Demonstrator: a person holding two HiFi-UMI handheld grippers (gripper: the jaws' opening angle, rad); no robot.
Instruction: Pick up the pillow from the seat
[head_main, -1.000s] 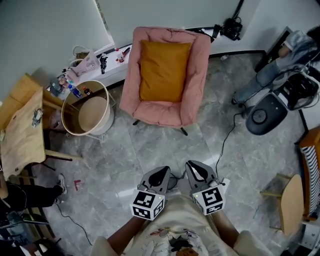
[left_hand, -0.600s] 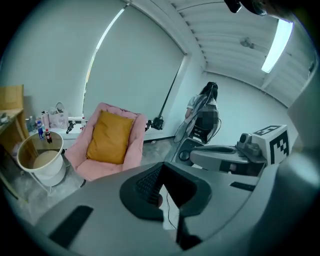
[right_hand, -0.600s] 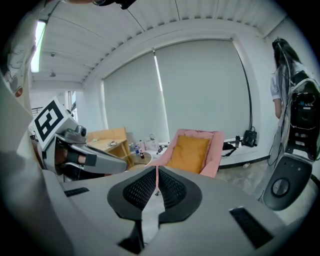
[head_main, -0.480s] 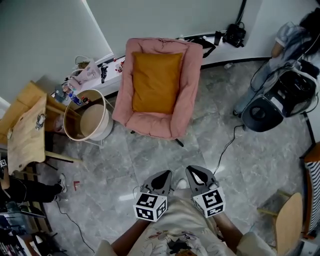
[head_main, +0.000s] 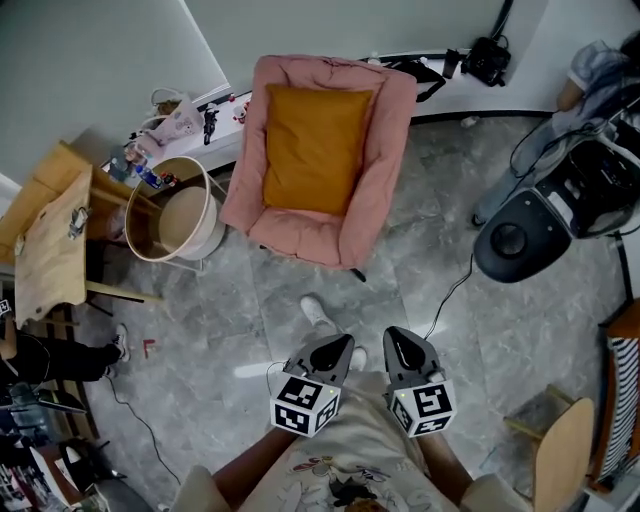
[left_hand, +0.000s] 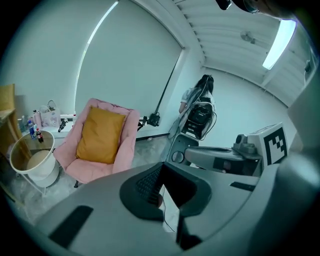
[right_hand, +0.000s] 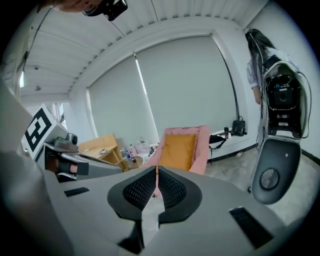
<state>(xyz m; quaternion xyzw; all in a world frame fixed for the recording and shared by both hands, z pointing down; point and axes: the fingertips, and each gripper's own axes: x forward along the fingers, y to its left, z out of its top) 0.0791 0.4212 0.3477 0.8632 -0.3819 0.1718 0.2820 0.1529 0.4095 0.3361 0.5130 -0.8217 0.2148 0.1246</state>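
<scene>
An orange pillow (head_main: 312, 148) lies upright on the seat and back of a pink padded chair (head_main: 385, 170) at the far middle of the room. Both grippers are held close to my body, well short of the chair and pointing toward it. My left gripper (head_main: 336, 346) is shut with nothing in it, and my right gripper (head_main: 402, 340) is shut and empty as well. In the left gripper view the pillow (left_hand: 100, 135) shows to the left beyond the jaws. In the right gripper view the pillow (right_hand: 177, 150) stands straight ahead, above the closed fingertips (right_hand: 156, 182).
A round white-rimmed basket table (head_main: 175, 220) stands left of the chair, with a wooden table (head_main: 50, 250) further left. A black round-based machine (head_main: 515, 240) and its cable (head_main: 450, 290) are at the right, a person (head_main: 600, 75) behind it. My white shoe (head_main: 316, 311) is on the grey floor.
I have stepped toward the chair, which now looks nearer; a white shoe has come into view ahead of the grippers. Both grippers stay shut and side by side.
</scene>
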